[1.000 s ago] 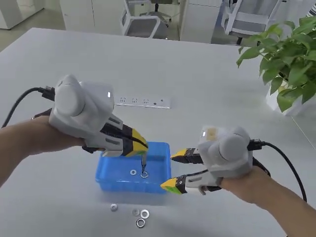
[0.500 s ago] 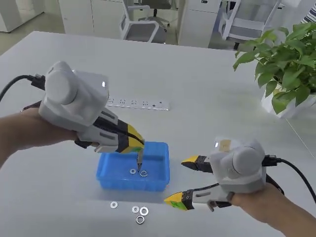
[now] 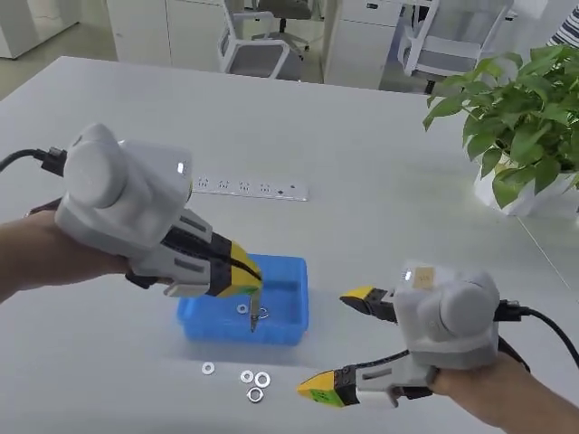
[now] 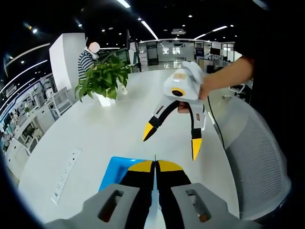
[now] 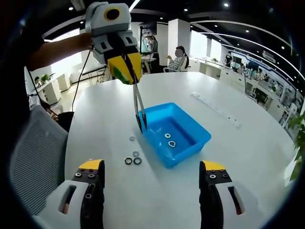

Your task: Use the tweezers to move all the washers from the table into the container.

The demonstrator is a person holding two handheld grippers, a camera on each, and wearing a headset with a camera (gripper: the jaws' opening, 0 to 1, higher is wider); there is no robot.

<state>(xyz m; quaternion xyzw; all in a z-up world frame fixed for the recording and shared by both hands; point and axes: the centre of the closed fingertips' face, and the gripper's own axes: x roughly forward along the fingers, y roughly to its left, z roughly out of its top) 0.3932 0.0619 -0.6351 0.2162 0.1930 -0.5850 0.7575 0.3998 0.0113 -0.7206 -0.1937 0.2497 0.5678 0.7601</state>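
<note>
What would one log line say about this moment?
left hand-held gripper: shut on tweezers at container | right hand-held gripper: open | washers: two in container, four on table

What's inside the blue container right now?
Two washers lie close together on the blue container's floor. In the head view the left gripper, holding the tweezers, covers its far left corner, hiding that part.

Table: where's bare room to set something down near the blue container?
Bare stretches: between the container and the power strip, and the wide span toward the plant. Crowded: the container's near side, with loose washers and the right tool.
</note>
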